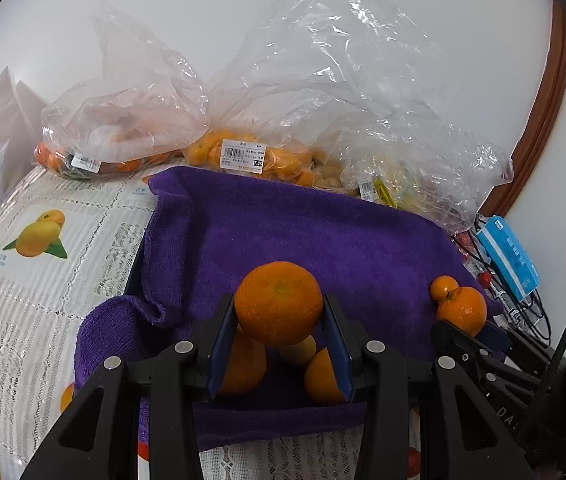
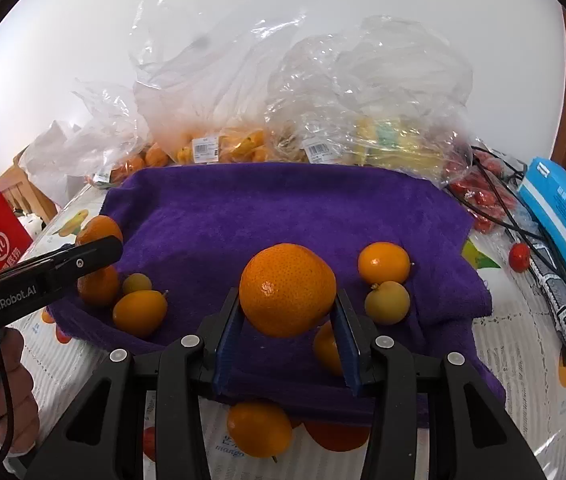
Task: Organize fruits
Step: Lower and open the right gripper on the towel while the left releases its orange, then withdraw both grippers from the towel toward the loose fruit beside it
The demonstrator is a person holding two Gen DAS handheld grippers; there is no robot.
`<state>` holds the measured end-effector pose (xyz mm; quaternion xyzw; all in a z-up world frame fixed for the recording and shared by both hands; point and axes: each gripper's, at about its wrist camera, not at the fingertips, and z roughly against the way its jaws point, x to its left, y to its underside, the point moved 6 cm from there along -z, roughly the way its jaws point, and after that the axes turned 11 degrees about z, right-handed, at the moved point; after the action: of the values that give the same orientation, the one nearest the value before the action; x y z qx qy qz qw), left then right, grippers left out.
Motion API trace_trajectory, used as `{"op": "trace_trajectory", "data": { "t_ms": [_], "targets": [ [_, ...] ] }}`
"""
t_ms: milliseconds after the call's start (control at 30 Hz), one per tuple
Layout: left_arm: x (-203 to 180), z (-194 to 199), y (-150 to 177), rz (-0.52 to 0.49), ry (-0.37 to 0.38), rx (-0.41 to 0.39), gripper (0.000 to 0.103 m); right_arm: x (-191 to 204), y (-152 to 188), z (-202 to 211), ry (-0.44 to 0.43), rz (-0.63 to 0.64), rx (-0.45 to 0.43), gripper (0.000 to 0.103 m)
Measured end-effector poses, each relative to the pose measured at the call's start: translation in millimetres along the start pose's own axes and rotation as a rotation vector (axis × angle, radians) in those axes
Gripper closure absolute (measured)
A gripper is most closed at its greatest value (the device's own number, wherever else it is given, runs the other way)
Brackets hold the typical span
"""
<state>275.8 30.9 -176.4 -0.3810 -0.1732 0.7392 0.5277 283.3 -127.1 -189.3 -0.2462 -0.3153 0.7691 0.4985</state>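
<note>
Over the left part of the purple towel (image 2: 283, 208), the left tool (image 1: 279, 320) is clenched on an orange (image 1: 279, 303), held above loose fruit; a slip would likely drop it onto them and scatter them off the towel's near edge. Over the towel's middle, the right tool (image 2: 287, 312) grips a second orange (image 2: 287, 290). Judged risk: both sit at the fingertips, so tilting could roll either onto the table (image 2: 523, 360).

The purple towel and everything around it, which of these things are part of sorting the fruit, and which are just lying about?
Part of the job:
- orange in the left gripper
- orange in the right gripper
- purple towel
- loose small citrus on the towel
- bagged fruit behind the towel

Lying about:
- blue packet
- black cables
- red box
</note>
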Motion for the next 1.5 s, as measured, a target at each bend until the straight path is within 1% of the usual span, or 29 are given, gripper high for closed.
{"op": "trace_trajectory", "data": {
  "t_ms": [300,367,700,867,933,1000,1067,1200,1367,1500],
  "targets": [
    [-2.4,-0.4,1.9,-0.008,0.005,-0.003,0.062,0.1,-0.2,0.6,0.005,0.003,0.002,0.059],
    [-3.0,-0.5,2.6,-0.011,0.009,-0.003,0.062,-0.4,-0.3,0.7,0.004,-0.002,0.002,0.058],
    [-4.4,-0.7,3.6,-0.016,0.016,-0.003,0.062,-4.3,-3.2,5.9,0.017,-0.009,-0.021,0.058],
    [-3.3,1.0,2.6,0.006,0.050,0.008,0.062,-11.4,-7.4,13.8,0.039,-0.027,-0.051,0.057],
    [-2.8,3.1,1.3,0.014,0.056,-0.003,0.062,-15.2,-8.8,16.1,0.039,-0.042,-0.058,0.057],
    [-2.8,6.0,-0.6,0.017,0.064,-0.016,0.058,-17.8,-9.7,17.4,0.042,-0.052,-0.060,0.055],
    [-3.5,7.7,-1.4,0.019,0.072,-0.021,0.055,-18.7,-10.4,18.3,0.046,-0.058,-0.065,0.054],
    [-5.0,9.4,-1.2,0.014,0.069,-0.027,0.055,-17.5,-10.5,19.7,0.044,-0.061,-0.066,0.053],
    [-6.6,10.0,0.4,0.009,0.069,-0.030,0.054,-10.6,-10.9,24.2,0.018,-0.074,-0.074,0.053],
    [-9.9,11.8,3.5,0.003,0.074,-0.031,0.054,-3.3,-12.2,31.9,0.028,-0.054,-0.097,0.052]
  ]
}}
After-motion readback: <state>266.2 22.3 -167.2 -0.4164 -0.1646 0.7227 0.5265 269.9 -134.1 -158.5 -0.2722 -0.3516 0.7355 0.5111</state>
